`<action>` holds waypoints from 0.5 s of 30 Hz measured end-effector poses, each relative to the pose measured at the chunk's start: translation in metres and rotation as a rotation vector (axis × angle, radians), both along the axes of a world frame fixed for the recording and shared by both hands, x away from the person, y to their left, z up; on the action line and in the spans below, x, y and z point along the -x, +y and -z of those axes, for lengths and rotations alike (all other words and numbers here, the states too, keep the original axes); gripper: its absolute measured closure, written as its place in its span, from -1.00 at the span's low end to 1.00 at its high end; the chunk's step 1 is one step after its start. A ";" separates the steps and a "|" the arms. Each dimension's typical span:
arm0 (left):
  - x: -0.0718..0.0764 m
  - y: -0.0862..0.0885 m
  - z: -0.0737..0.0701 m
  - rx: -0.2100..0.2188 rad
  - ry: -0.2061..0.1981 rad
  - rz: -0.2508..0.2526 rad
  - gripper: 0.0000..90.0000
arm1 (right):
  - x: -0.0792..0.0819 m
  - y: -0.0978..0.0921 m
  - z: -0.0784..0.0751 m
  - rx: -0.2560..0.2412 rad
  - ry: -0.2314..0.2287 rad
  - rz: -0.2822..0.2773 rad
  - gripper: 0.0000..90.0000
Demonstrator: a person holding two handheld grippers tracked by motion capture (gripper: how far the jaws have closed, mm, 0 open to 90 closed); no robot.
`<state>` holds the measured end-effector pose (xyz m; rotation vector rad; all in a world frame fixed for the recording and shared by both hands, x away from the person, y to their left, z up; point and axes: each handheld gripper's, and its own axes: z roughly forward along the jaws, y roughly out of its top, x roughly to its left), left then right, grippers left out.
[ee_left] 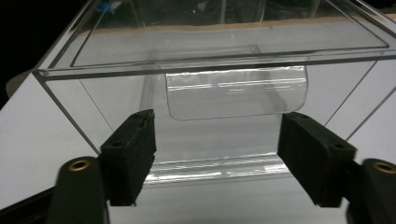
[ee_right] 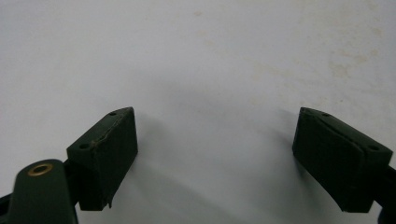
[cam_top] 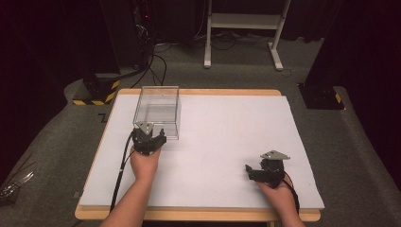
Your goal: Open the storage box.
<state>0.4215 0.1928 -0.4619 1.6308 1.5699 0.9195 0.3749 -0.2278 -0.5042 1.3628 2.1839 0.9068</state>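
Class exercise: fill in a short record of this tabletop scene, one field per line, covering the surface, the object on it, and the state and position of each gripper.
Surface: white board on a wooden table
Object: clear plastic box, open-topped, far-left part of the board
Box contents: none visible
Left gripper: open, at the box's near wall, jaws either side of a clear tab
Right gripper: open, over bare board near the right front, holding nothing

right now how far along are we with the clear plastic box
Nothing looks done yet. The clear plastic box sits untouched on the white table. The left gripper faces its near wall, jaws open. The right gripper waits open over bare table. Gripping and anything after remain.
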 end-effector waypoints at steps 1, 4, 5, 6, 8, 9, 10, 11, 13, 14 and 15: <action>0.000 0.000 0.000 0.000 0.000 0.000 -0.42 | 0.000 0.000 0.000 0.000 0.000 0.000 -0.69; -0.003 -0.003 -0.002 0.016 -0.015 0.003 -0.47 | 0.000 0.000 0.000 -0.002 0.001 0.001 -0.69; -0.004 -0.005 -0.006 0.030 -0.020 0.010 -0.48 | 0.000 0.000 0.000 -0.003 0.001 0.001 -0.69; -0.004 -0.006 -0.007 0.030 -0.017 0.019 -0.50 | 0.000 0.000 0.000 -0.004 0.001 0.001 -0.69; -0.007 -0.009 -0.011 0.028 -0.002 0.020 -0.53 | 0.000 0.000 0.000 -0.005 0.003 0.002 -0.69; -0.007 -0.009 -0.011 0.028 -0.002 0.020 -0.54 | 0.000 0.000 0.000 -0.005 0.002 0.001 -0.69; -0.009 -0.009 -0.012 0.041 0.009 0.005 -0.52 | 0.000 0.000 0.000 -0.006 0.002 0.001 -0.69; -0.009 -0.009 -0.012 0.041 0.009 0.005 -0.45 | 0.000 0.000 0.000 -0.006 0.001 0.001 -0.69; -0.009 -0.007 -0.013 0.040 0.007 -0.016 -0.40 | 0.000 0.000 0.000 -0.006 0.001 0.001 -0.69; -0.009 -0.007 -0.014 0.034 0.008 -0.018 -0.30 | 0.000 0.000 0.000 -0.007 0.001 0.001 -0.69; -0.009 -0.007 -0.014 0.034 0.008 -0.018 -0.30 | 0.000 0.000 0.000 -0.007 0.001 0.001 -0.69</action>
